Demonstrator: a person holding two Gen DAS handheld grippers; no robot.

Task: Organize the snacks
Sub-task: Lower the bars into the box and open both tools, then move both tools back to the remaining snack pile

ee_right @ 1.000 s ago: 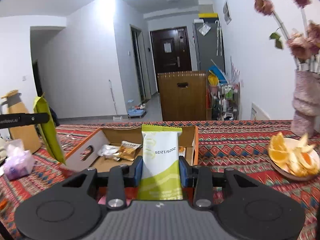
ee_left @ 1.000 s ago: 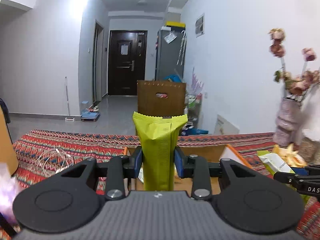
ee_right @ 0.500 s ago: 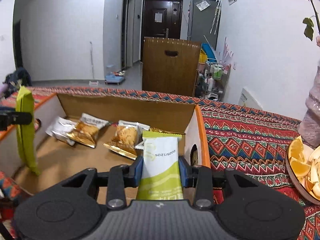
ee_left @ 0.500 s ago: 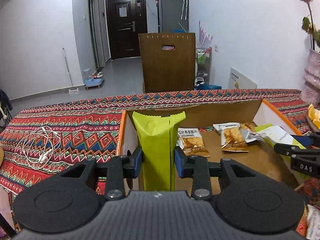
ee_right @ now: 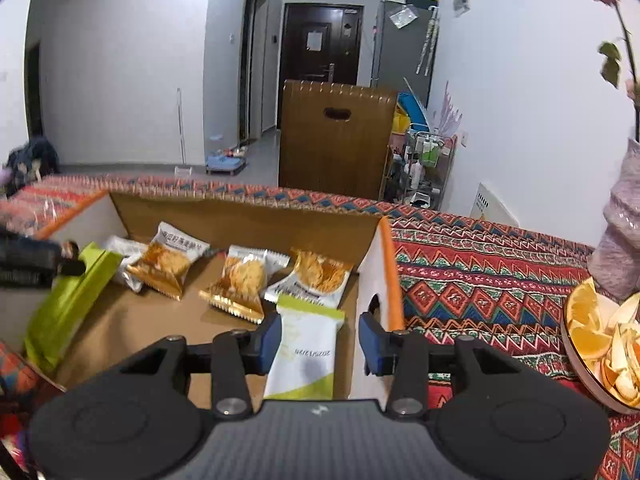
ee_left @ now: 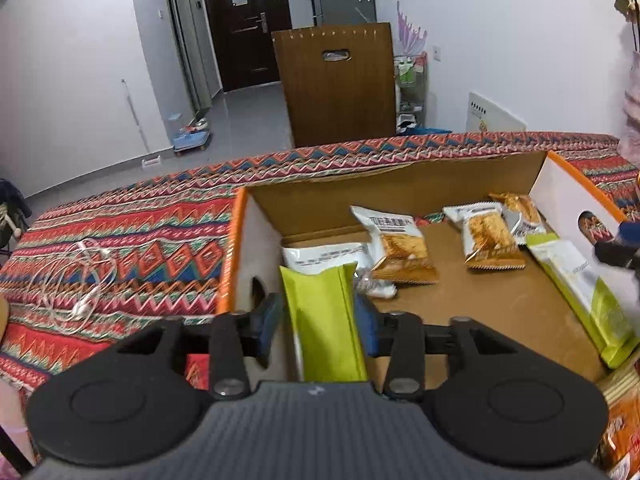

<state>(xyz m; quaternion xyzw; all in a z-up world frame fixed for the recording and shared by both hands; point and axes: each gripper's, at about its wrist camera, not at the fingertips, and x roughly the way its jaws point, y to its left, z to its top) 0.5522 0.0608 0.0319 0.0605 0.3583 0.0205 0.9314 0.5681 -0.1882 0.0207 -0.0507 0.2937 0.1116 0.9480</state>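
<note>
Now left gripper [ee_left: 320, 322] clamps lime-green foil snack packet [ee_left: 326, 328]; right gripper [ee_right: 319, 340] jaws parted, white-green packet [ee_right: 306, 354] loose, may topple outside open cardboard box [ee_right: 384, 264].

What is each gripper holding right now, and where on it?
Left gripper pinches the green packet by its side edges, mid-length. Right gripper has opened; the white-and-green packet sits loosely between its jaws.

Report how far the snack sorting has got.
Done: several packs lie in the box. In hand: the left gripper grips a green pack at the box's left end; the right gripper has its jaws apart around a white pack at the right end, apparently releasing it. Left: at least an orange pack outside the box.
</note>
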